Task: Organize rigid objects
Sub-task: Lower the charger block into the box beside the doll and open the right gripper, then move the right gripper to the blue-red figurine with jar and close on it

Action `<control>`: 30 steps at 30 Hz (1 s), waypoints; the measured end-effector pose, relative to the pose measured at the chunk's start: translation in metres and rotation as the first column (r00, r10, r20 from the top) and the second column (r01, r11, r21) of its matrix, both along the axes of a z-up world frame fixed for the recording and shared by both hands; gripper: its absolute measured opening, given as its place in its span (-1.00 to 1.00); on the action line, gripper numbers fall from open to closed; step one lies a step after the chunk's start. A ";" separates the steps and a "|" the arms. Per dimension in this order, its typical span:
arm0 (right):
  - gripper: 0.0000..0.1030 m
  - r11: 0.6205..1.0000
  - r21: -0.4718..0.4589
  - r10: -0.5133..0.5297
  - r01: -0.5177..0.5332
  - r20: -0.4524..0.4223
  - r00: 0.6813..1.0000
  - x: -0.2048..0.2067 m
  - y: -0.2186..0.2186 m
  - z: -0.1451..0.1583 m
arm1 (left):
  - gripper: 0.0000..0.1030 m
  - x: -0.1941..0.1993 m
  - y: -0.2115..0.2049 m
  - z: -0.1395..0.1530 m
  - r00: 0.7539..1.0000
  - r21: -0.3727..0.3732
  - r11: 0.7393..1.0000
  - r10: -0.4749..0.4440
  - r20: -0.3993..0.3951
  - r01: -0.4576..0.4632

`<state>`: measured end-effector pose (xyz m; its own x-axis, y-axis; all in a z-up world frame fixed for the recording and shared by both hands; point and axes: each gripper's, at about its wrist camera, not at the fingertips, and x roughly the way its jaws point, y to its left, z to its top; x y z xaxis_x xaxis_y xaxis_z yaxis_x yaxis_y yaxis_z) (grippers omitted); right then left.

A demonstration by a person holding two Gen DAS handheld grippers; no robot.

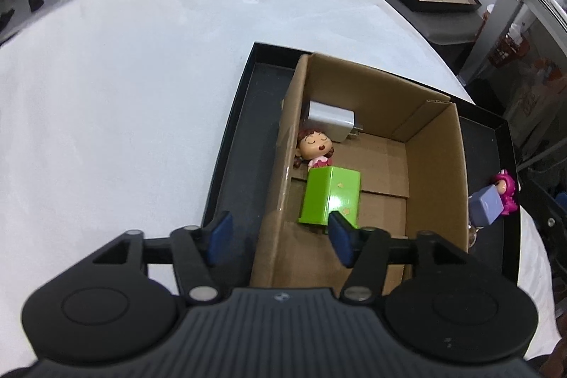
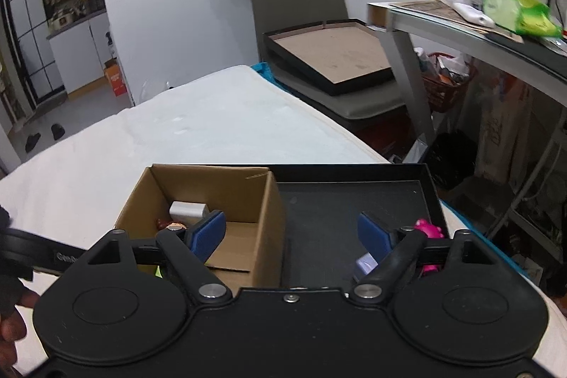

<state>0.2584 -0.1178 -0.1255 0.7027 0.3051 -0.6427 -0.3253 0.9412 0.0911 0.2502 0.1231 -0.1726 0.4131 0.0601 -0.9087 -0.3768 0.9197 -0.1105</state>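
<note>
A brown cardboard box (image 1: 434, 162) stands in a black tray (image 1: 248, 116) on the white table. In the box lie a green block (image 1: 329, 195), a doll with brown hair (image 1: 315, 147) and a white charger (image 1: 331, 121). A pink figure (image 1: 506, 192) with a lilac block (image 1: 485, 206) lies in the tray to the right of the box. My left gripper (image 1: 280, 238) is open above the box's near left wall, apart from the green block. My right gripper (image 2: 292, 236) is open above the tray (image 2: 336, 204), between the box (image 2: 269, 222) and the pink figure (image 2: 430, 229).
A second black tray with a brown bottom (image 2: 333, 59) rests on a grey chair behind the table. A glass desk (image 2: 460, 23) with clutter stands at the right. The white table (image 1: 124, 77) stretches to the left and behind.
</note>
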 end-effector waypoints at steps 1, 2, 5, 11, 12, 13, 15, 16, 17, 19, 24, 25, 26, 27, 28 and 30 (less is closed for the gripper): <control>0.58 1.000 0.004 -0.008 0.008 -0.001 1.000 0.000 -0.005 0.001 | 0.21 0.001 -0.001 0.003 1.000 0.005 1.000 -0.005 0.000 0.005; 0.58 1.000 0.010 -0.015 0.015 -0.004 1.000 -0.001 -0.009 0.001 | 0.23 0.002 -0.002 0.005 1.000 0.008 1.000 -0.008 -0.001 0.008; 0.58 0.999 0.016 -0.040 0.040 -0.022 0.999 -0.002 -0.023 0.003 | 0.28 0.002 -0.005 0.015 1.000 0.014 1.000 -0.013 0.003 0.013; 0.58 0.998 0.005 -0.068 0.068 -0.046 0.997 -0.009 -0.046 0.002 | 0.32 0.003 -0.008 0.026 1.000 0.001 1.000 -0.015 0.001 0.015; 0.58 0.998 0.005 -0.068 0.069 -0.048 0.996 -0.011 -0.050 0.001 | 0.34 0.003 -0.010 0.027 1.000 0.006 1.000 -0.019 -0.003 0.019; 0.58 0.997 0.003 -0.071 0.071 -0.052 0.996 -0.012 -0.053 0.000 | 0.35 0.002 -0.013 0.027 1.000 0.010 1.000 -0.026 -0.006 0.026; 0.58 0.997 0.007 -0.077 0.078 -0.061 0.995 -0.015 -0.059 -0.004 | 0.37 0.001 -0.018 0.026 0.999 0.024 0.999 -0.045 -0.025 0.046; 0.58 0.997 0.012 -0.080 0.081 -0.066 0.995 -0.016 -0.062 -0.007 | 0.37 0.000 -0.020 0.026 0.998 0.032 0.998 -0.054 -0.033 0.055; 0.58 0.996 0.015 -0.083 0.084 -0.069 0.994 -0.016 -0.065 -0.009 | 0.37 0.000 -0.022 0.026 0.997 0.040 0.997 -0.062 -0.038 0.063; 0.58 0.995 0.020 -0.093 0.095 -0.083 0.992 -0.016 -0.070 -0.017 | 0.38 -0.001 -0.024 0.025 0.996 0.055 0.996 -0.070 -0.049 0.073; 0.57 0.994 0.041 -0.096 0.102 -0.140 0.986 -0.013 -0.076 -0.040 | 0.44 -0.001 -0.023 0.022 0.995 0.077 0.994 -0.065 -0.082 0.071; 0.57 0.994 0.045 -0.094 0.101 -0.148 0.985 -0.012 -0.076 -0.044 | 0.44 -0.001 -0.023 0.021 0.994 0.083 0.994 -0.067 -0.088 0.074; 0.57 0.994 0.048 -0.092 0.100 -0.153 0.984 -0.012 -0.076 -0.047 | 0.44 -0.001 -0.024 0.021 0.993 0.087 0.993 -0.070 -0.093 0.079; 0.57 0.994 0.048 -0.090 0.099 -0.158 0.983 -0.012 -0.076 -0.050 | 0.45 -0.001 -0.025 0.020 0.992 0.092 0.992 -0.073 -0.100 0.082; 0.57 0.994 0.048 -0.089 0.098 -0.165 0.982 -0.010 -0.075 -0.054 | 0.45 -0.001 -0.026 0.019 0.991 0.096 0.992 -0.075 -0.107 0.085; 0.57 0.994 0.055 -0.082 0.093 -0.175 0.981 -0.008 -0.075 -0.061 | 0.45 0.000 -0.029 0.017 0.989 0.101 0.990 -0.082 -0.121 0.094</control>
